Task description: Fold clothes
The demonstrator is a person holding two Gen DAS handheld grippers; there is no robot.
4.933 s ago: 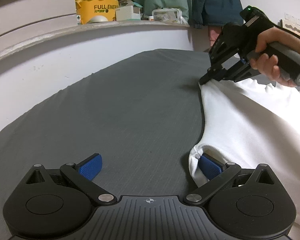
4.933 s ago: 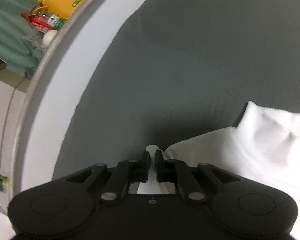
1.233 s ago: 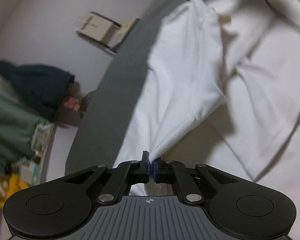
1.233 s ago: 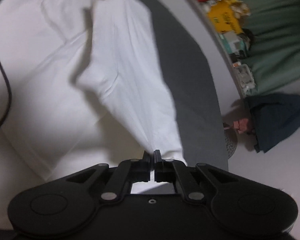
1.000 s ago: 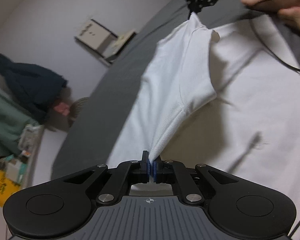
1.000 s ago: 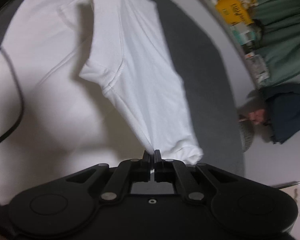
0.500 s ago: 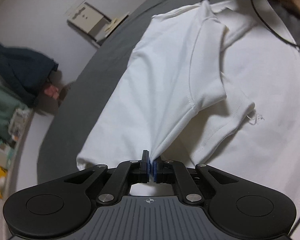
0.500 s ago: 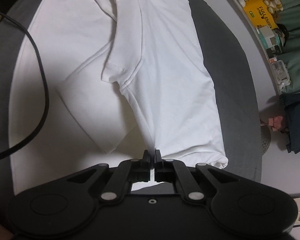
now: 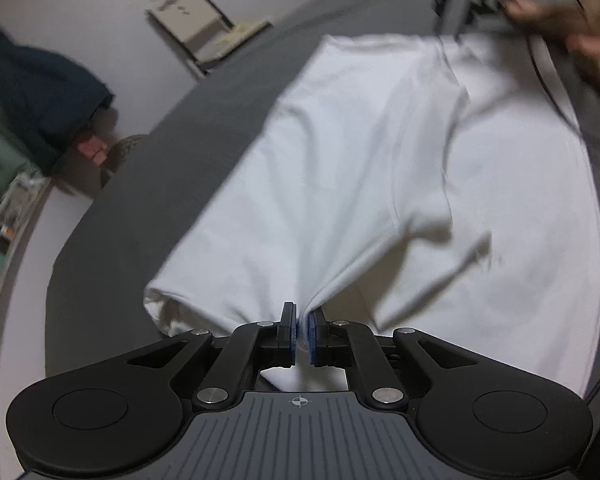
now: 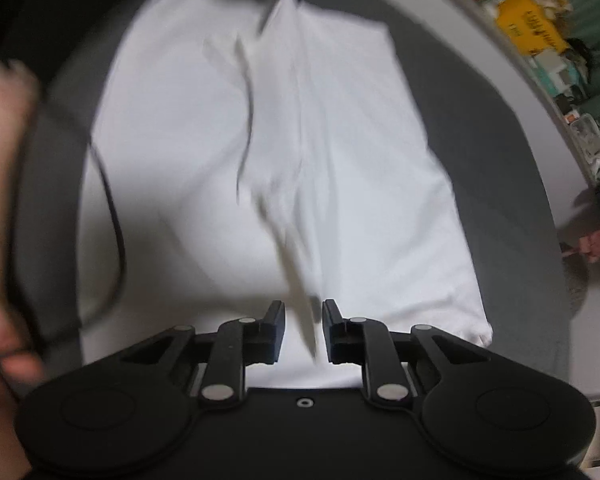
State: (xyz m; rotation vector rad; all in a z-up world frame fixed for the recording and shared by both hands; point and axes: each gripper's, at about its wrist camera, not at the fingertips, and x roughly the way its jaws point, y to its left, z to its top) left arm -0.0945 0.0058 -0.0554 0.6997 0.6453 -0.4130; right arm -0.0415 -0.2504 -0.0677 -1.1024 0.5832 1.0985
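White T-shirt (image 9: 380, 184) is lying on the grey mattress (image 9: 148, 208), one side folded over the body. The left gripper (image 9: 300, 334) is pinching the fold's near edge, its jaws nearly together and starting to part. The right gripper (image 10: 304, 332) is opening; cloth lies loose between its jaws, apparently releasing the laid fold.

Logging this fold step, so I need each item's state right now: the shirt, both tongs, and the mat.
white T-shirt: one side folded over, lying on the mat
left tongs: opening, fabric pinched between them
right tongs: opening, shirt released
grey mat: spread flat under the shirt
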